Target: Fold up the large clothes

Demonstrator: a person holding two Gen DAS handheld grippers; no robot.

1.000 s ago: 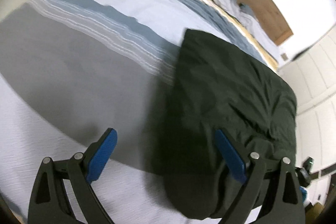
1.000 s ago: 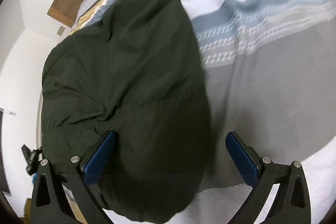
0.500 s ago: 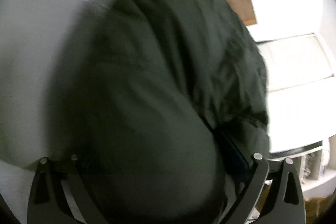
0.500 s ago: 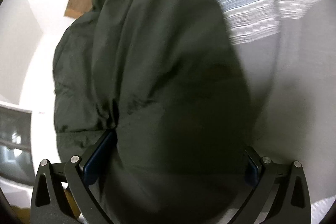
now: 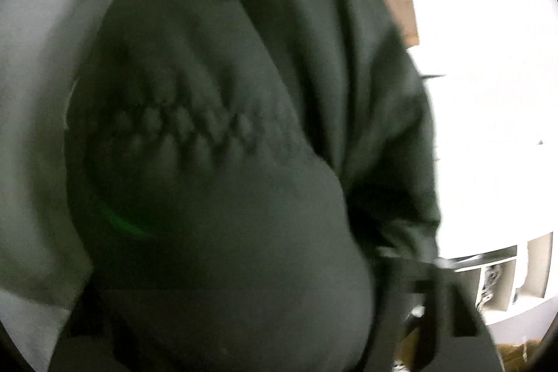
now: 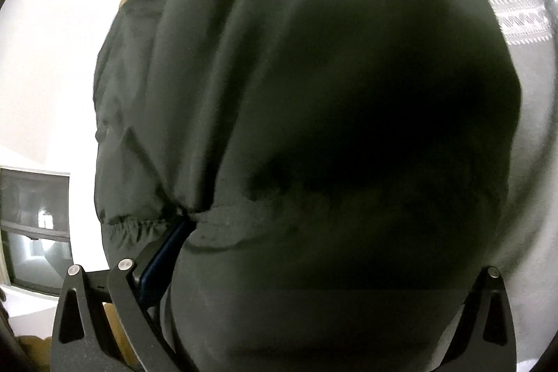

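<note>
Across nearly the whole of both wrist views lies the dark green garment point(image 5: 223, 135), a large padded piece of clothing that rests on the bed cover point(image 5: 31, 86), whose grey and patterned bands show at the left edge of the left view and at the upper right of the right view. Both grippers are pushed up against its near end.

I judge the step in hand to be taking hold of this near end, so that it can be lifted and folded over the rest. To do it well, each gripper should catch the full thickness of the hem, not only the top layer, and both should rise together at the same height, so the fold line stays straight and the bulky fabric does not slide sideways on the smooth cover.

The right gripper point(image 6: 314, 271) has its jaws spread wide: one blue pad point(image 6: 167, 246) shows at lower left, touching a gathered seam, and the other finger's arm stands far away at lower right, with the cloth bulging between them. It does not yet pinch.

The left gripper point(image 5: 251, 330) is almost fully buried under fabric and blur, so I cannot tell whether its jaws are spread or pressed together.
</note>
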